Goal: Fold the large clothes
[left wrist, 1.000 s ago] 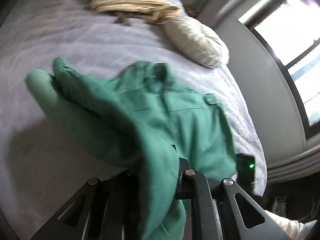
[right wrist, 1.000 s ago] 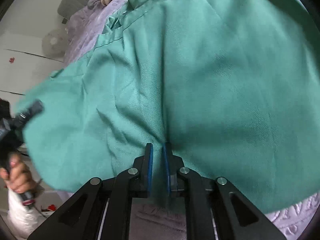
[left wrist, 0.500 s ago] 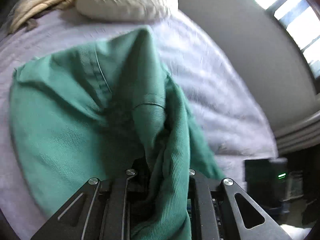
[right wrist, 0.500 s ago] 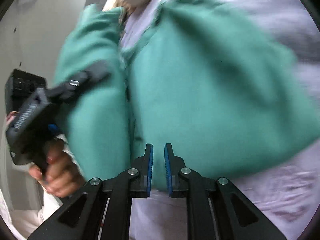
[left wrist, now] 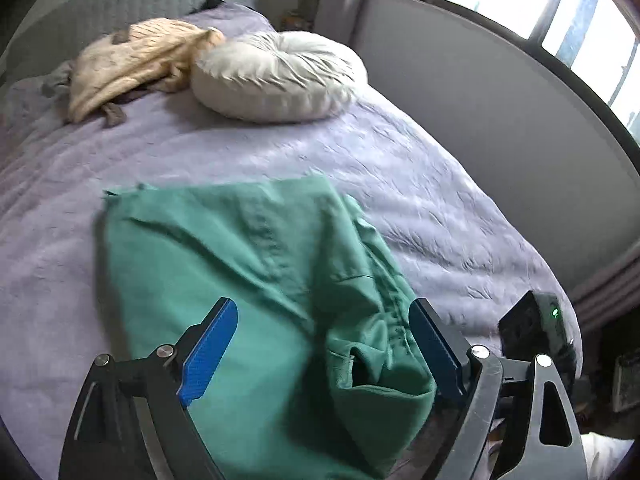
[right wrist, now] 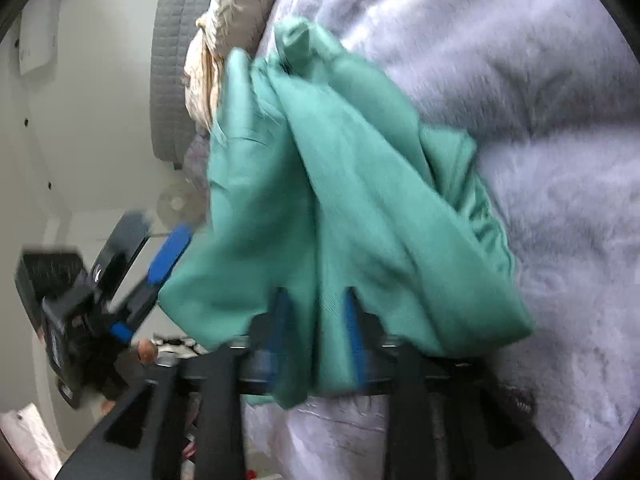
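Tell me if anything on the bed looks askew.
The green garment lies unevenly folded: its right side is bunched and rumpled, one corner hanging off the bed edge. The pillow looks fine.

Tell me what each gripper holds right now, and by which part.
Nothing firmly. The left gripper and right gripper have just been opening; the green garment lies loose between their jaws, apparently released on the bed.
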{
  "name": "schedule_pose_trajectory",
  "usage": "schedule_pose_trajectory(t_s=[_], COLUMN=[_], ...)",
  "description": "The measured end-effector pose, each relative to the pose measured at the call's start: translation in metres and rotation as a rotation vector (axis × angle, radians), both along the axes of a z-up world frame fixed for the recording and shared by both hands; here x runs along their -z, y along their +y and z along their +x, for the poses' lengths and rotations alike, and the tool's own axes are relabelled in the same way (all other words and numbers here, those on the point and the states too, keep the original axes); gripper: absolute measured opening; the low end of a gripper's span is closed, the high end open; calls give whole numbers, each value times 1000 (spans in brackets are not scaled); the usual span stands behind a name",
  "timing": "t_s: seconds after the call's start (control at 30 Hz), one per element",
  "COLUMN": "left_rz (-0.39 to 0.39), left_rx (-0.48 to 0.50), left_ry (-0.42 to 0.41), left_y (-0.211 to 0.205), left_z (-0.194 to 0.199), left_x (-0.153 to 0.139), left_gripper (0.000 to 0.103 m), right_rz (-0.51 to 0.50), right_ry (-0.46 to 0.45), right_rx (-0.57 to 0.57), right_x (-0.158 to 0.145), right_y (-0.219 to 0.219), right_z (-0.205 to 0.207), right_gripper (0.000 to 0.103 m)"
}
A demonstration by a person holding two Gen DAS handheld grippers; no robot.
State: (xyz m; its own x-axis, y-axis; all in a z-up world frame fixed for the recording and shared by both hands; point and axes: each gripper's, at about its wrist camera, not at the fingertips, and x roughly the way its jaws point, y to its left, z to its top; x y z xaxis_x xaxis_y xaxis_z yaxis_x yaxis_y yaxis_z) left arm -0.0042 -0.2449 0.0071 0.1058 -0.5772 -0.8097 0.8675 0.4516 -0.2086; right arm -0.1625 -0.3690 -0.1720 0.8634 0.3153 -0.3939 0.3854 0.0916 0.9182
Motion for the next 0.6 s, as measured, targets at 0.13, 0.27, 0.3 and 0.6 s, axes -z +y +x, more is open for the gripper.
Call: schedule_pose_trajectory(t_s=[0.13, 0.27, 0.3, 0.6], left_rz=[29, 108, 127, 191], left_rx=[-121, -265, -302, -436], left_ry=[-53, -67, -72, -2], left_y=[31, 62, 70, 99], left_z=[32, 77, 86, 114], left_x=[2, 27, 34, 87], left_gripper=[88, 88, 88, 88], right_rz=[83, 116, 86, -231], right_ry=[-109, -150, -133, 151], right_rx=[78, 52, 16, -233], right_x=[1, -5, -10, -42], right_y=[-13, -32, -36, -41], right_z=[-8, 4, 15, 100], right_gripper=[79, 80, 80, 7])
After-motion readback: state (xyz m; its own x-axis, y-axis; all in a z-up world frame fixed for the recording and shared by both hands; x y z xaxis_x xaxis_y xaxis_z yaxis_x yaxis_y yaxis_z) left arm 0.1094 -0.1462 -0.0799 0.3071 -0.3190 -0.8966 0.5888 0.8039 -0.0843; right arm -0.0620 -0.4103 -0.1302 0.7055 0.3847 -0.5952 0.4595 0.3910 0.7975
